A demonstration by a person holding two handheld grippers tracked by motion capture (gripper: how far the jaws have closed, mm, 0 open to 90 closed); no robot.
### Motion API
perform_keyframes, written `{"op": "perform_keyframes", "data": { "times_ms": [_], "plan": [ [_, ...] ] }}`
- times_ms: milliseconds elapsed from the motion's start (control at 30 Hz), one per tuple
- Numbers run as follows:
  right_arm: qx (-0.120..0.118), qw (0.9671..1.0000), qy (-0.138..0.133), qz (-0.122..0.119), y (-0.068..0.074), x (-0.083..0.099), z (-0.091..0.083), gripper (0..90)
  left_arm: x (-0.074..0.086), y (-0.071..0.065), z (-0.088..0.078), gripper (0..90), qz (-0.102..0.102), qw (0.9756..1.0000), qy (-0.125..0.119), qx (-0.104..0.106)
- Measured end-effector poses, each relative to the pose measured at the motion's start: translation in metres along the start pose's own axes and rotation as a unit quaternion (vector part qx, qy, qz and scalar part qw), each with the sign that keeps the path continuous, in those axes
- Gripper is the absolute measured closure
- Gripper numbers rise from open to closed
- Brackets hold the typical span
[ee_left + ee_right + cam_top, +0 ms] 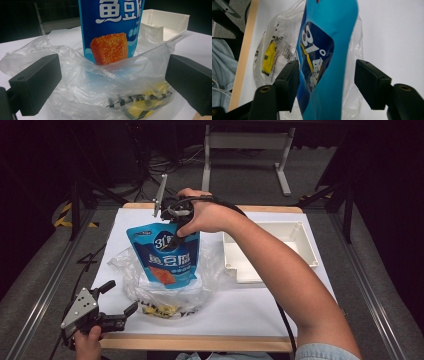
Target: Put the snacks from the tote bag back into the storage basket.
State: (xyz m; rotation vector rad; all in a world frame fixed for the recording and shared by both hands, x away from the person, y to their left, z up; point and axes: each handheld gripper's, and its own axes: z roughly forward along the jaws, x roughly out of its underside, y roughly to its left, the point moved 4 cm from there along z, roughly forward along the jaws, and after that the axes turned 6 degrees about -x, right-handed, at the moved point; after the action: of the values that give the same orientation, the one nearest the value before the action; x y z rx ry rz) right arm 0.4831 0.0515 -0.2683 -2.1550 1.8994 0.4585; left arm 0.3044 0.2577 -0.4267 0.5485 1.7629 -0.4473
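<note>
1. Pouch position: the blue snack pouch (167, 257) stands upright with its lower part inside the clear plastic bag (165, 292), which lies crumpled on the white table sheet (240, 315), left of middle.
2. Right gripper (176, 227): it comes at the pouch's top from the far side. In the right gripper view the pouch (325, 62) sits between the two black jaws; one jaw lies against its edge, while the other stands apart with a gap showing, so the jaws are spread and not pinching it.
3. Left gripper (120, 300): it rests at the near left corner of the table, jaws spread wide, nothing between them. In the left gripper view the bag (105, 85) lies just ahead of the jaws without touching them.
4. Bag contents: a yellow printed packet (162, 309) shows through the plastic at the near end.
5. Edges: the bag's near end lies close to the wooden front edge (200, 342); its left side is set in from the sheet's left border.
6. Open room: a white tray (305, 245) sits at the far right, just apart from the bag. Bare sheet stretches across the near right, crossed by the person's right forearm (285, 280).
</note>
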Motion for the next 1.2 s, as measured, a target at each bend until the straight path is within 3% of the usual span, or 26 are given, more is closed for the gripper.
{"op": "perform_keyframes", "data": {
  "times_ms": [100,367,467,767,1000,1200],
  "plan": [
    [-0.012,0.9999,-0.006,0.003,0.002,-0.001,0.003,44.9,0.000,0.000,0.000,1.3,-0.001,1.0000,-0.004,-0.001],
    [-0.015,0.9995,0.028,-0.007,0.002,0.000,0.011,50.4,0.000,0.000,0.001,1.3,-0.005,1.0000,-0.008,-0.002],
    [-0.019,0.9988,0.044,-0.009,0.003,0.001,0.012,62.7,0.000,0.000,0.000,1.3,-0.004,1.0000,-0.007,-0.002],
    [-0.021,0.9980,0.060,0.000,0.006,-0.001,0.012,82.3,0.000,0.000,0.000,1.3,-0.005,0.9999,-0.010,-0.001],
    [0.003,0.9974,0.072,0.005,0.008,-0.006,0.013,87.2,-0.001,0.000,-0.001,1.3,-0.003,1.0000,-0.007,0.000],
    [0.007,0.9973,0.073,0.003,0.010,-0.010,0.012,88.0,0.000,0.001,0.000,1.3,-0.006,0.9999,-0.011,0.000]
  ]
}}
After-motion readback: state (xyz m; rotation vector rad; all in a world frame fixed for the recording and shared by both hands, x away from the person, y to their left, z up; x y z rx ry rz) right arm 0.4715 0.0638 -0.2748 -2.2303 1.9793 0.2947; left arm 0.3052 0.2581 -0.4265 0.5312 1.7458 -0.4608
